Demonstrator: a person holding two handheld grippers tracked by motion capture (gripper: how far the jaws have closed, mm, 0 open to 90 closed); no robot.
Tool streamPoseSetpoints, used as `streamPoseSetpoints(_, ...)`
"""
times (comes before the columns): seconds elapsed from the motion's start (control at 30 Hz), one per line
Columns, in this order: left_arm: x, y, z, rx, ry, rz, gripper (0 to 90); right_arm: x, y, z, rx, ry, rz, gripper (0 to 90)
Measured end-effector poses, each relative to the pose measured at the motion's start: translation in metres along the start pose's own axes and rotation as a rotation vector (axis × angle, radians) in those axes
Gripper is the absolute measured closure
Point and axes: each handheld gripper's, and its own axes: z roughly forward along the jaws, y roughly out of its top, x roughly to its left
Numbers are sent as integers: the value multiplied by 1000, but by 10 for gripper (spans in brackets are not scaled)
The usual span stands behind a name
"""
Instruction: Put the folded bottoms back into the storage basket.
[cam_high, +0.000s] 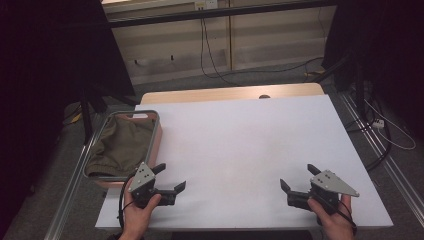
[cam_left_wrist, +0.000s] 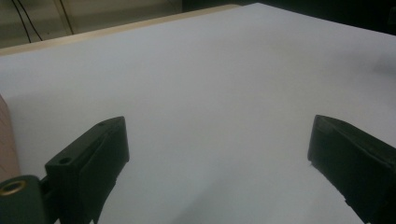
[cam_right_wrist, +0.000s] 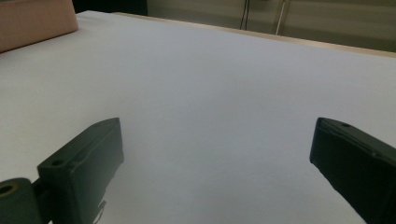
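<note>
A pink-walled bin (cam_high: 156, 140) with a grey rim stands at the table's left edge and holds an olive-green cloth (cam_high: 121, 145). Just in front of the bin, near the table's front edge, my left gripper (cam_high: 170, 177) rests open with nothing between its jaws. At the front right my right gripper (cam_high: 299, 176) is open too, and empty. In the left gripper view, the left gripper (cam_left_wrist: 217, 144) has its jaws spread wide over bare white table. The right gripper (cam_right_wrist: 217, 147) looks the same in its own view, with the bin's wall (cam_right_wrist: 37, 21) far off.
The white table top (cam_high: 240, 145) spreads broad and bare between and beyond both grippers. A wooden strip (cam_high: 230, 93) runs along its far edge. Cables lie on the floor behind and to the right.
</note>
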Motion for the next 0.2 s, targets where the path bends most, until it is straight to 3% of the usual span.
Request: streamPoseSetpoints(0.2,-2,0,2,3,3,-4,54,0,0,0,-1,11,-2,22)
